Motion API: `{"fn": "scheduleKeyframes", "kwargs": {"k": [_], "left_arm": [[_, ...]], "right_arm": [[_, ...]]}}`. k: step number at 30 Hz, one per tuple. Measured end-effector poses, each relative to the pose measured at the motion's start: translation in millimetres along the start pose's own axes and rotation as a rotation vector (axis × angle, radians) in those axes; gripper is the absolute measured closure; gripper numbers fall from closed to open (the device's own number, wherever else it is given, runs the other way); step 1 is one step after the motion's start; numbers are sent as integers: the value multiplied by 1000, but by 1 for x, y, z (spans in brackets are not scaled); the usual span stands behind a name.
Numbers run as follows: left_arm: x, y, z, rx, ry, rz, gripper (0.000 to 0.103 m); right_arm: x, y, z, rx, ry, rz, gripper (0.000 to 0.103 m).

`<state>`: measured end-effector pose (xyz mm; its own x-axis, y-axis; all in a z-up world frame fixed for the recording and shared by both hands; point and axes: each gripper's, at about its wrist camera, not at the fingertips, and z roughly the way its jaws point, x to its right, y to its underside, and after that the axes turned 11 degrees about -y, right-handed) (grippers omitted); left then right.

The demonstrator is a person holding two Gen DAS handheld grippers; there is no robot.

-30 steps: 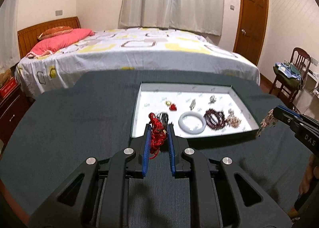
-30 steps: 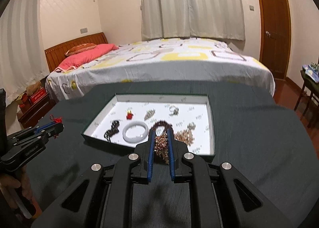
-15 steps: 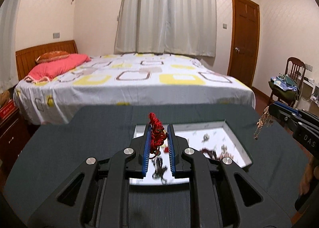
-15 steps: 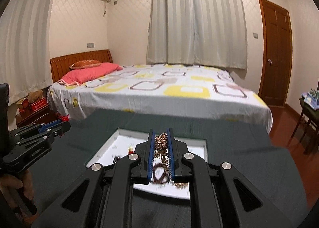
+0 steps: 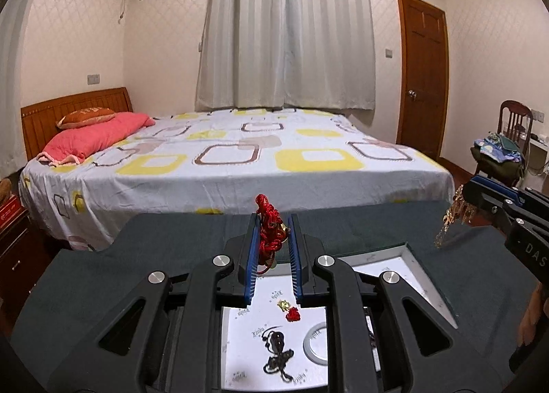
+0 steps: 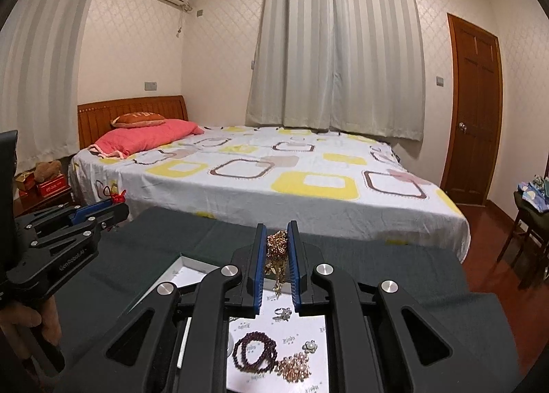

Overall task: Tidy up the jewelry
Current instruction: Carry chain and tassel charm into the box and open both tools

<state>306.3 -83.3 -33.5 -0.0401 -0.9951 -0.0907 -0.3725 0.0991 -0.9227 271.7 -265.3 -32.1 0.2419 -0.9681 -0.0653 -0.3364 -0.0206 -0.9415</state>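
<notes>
Left claw clamped on red cord, right claw clamped on gold chain, both above tray.

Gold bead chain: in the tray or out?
Out. The gold bead chain hangs clamped in the shut right gripper, lifted above the white-lined tray; its end dangles free.

The left gripper carries the print "GenRobot.AI" along its black body. The right gripper shows only the letters "DAS". Small marks on the tray's white liner are too blurred to read.
</notes>
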Motion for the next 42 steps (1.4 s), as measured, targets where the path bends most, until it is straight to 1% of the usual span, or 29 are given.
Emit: {"fn": "scheduleKeyframes", "kwargs": {"k": [7,12,19,25,28,30,33,38,42], "left_arm": [[11,25,64,-106,-24,25,87],[12,43,111,-221,-29,26,87],[9,64,148,-338,-45,43,87],[13,74,161,-394,-53,76,87],[16,78,166,-432,-44,86,87],[19,80,169,-451,-45,97,87],[20,80,172,-458,-46,106,86],[19,80,176,-480,-51,96,86],[18,80,176,-482,-48,93,85]], "right_arm": [[21,24,45,-70,24,40,90],[34,45,78,-145,40,68,90],[48,67,108,-242,53,111,90],[55,80,124,-333,54,134,90],[56,85,130,-371,49,136,90],[56,88,133,-388,47,141,90],[58,88,136,-405,45,148,90],[61,88,140,-430,45,153,90],[61,88,142,-437,46,156,90]]}}
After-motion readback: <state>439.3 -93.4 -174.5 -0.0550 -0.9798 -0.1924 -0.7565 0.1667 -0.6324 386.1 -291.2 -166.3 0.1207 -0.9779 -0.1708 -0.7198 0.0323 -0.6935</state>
